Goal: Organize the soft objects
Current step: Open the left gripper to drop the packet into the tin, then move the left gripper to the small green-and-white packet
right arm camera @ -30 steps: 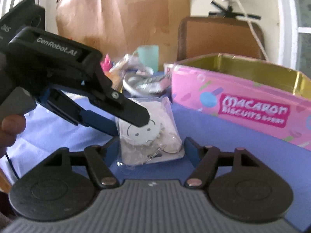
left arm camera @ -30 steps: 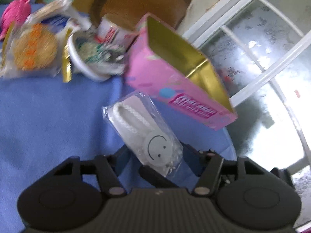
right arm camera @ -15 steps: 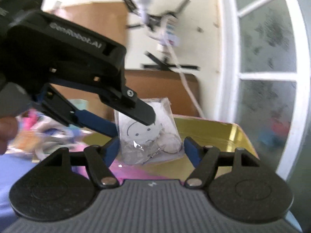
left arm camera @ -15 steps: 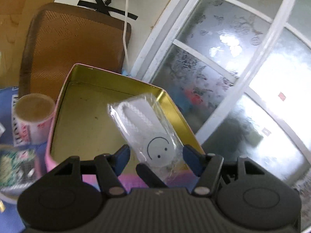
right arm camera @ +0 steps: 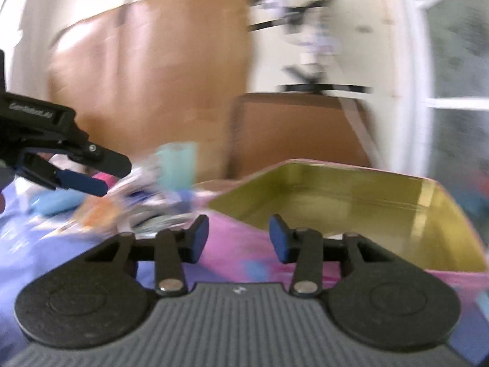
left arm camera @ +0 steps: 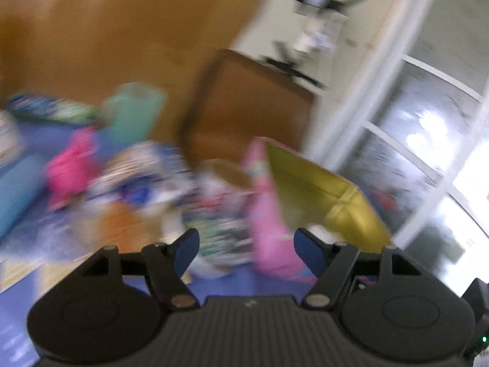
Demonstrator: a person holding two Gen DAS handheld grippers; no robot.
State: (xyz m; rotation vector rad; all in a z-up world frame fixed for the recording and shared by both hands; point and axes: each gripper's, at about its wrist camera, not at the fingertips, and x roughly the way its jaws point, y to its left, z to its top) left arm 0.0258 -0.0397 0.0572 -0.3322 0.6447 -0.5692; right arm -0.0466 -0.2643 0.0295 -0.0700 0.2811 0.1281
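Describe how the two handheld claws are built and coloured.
Both look alike. The right claw has blue pads on black linkage arms with silver pivot screws, above a grey ribbed body flanked by two round black discs. The left claw matches; from the right view its black side carries small white lettering.

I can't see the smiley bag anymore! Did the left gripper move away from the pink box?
Yes. The left gripper swung left, off the pink box: the box was under its fingers, now it sits to the right. It is open and empty.
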